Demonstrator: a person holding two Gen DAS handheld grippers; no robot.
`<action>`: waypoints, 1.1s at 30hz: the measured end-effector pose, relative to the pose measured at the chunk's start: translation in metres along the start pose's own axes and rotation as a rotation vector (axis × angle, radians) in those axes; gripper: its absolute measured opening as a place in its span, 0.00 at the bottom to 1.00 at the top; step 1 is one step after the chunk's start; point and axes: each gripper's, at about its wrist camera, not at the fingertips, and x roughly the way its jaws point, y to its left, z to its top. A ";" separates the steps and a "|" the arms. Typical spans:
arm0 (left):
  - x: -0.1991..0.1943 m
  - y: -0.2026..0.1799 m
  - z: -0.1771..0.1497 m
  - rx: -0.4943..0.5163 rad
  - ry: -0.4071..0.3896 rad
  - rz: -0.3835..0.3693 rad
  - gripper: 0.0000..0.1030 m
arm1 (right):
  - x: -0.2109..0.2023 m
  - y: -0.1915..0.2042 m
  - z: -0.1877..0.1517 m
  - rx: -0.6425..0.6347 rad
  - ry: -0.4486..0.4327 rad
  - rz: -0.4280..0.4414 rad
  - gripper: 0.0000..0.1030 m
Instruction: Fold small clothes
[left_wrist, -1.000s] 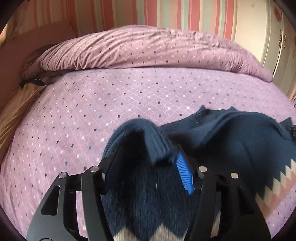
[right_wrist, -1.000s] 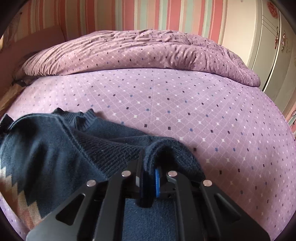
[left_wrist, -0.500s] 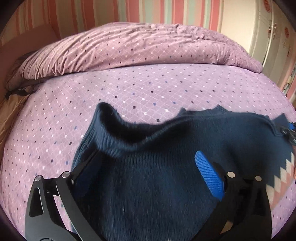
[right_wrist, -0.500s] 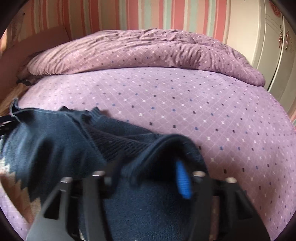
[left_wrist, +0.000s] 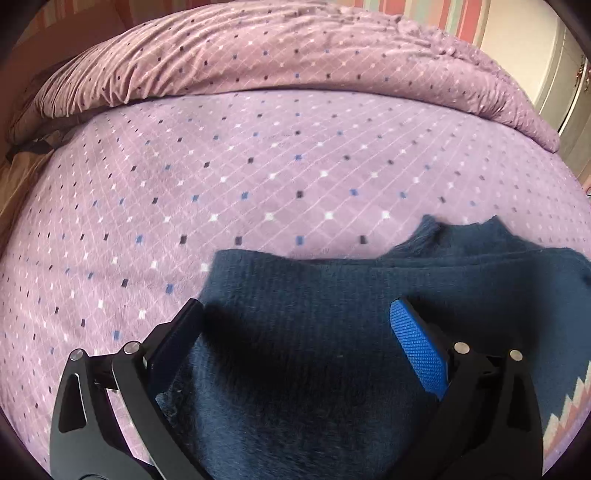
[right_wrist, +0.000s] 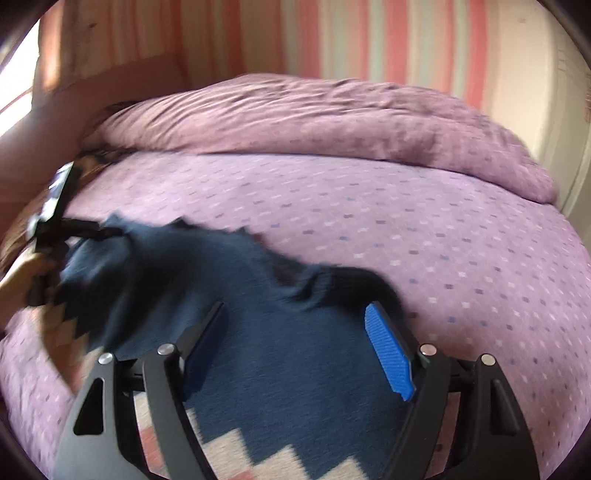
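Knitwear first, from the left wrist view: one navy sweater (left_wrist: 332, 332), ribbed and fuzzy, lies on the bed (left_wrist: 258, 177), whose purple cover has a quilted diamond grid with small coloured squares. One rumpled duvet (left_wrist: 295, 62) is heaped along the far side. The left tool (left_wrist: 295, 325) stands spread wide over the knit, gripping nothing; one blue ridged pad (left_wrist: 417, 350) shows.

From the right wrist view, blurred, that sweater (right_wrist: 288, 350) shows a cream and pink zigzag band. The right tool (right_wrist: 295, 332) is also spread apart over it, empty. Striped wallpaper (right_wrist: 369, 37) is behind.
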 end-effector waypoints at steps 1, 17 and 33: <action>-0.008 -0.002 -0.003 -0.002 -0.014 -0.020 0.97 | 0.002 0.004 0.000 -0.021 0.013 0.010 0.75; -0.048 -0.006 -0.095 0.024 -0.052 -0.021 0.97 | 0.134 -0.029 0.035 0.176 0.348 -0.051 0.75; -0.071 -0.018 -0.097 0.005 -0.037 0.041 0.97 | 0.008 0.022 -0.003 0.063 0.018 -0.183 0.98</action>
